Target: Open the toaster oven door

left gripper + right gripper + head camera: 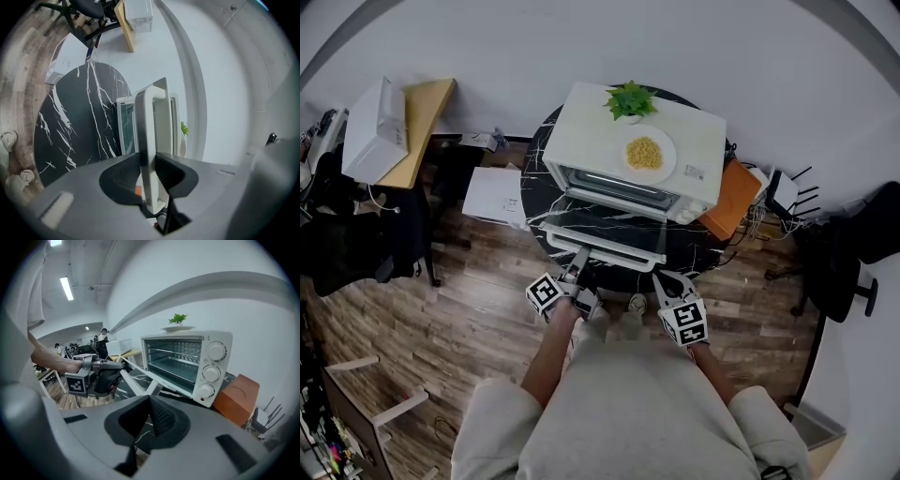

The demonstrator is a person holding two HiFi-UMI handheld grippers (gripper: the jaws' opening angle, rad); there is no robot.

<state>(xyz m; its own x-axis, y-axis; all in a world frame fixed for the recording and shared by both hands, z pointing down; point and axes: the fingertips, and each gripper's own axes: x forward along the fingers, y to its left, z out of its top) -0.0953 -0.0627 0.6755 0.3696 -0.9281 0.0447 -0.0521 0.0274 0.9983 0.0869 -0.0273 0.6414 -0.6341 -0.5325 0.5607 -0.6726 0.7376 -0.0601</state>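
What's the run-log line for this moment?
door: open, folded down | left gripper: jaws shut on handle | right gripper: jaws shut, empty, near door's right end

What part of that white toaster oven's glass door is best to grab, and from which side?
The white bar handle along the free edge of the door, approached from the front. It stands off the glass, leaving room for a jaw on either side; the left gripper is clamped across it that way.
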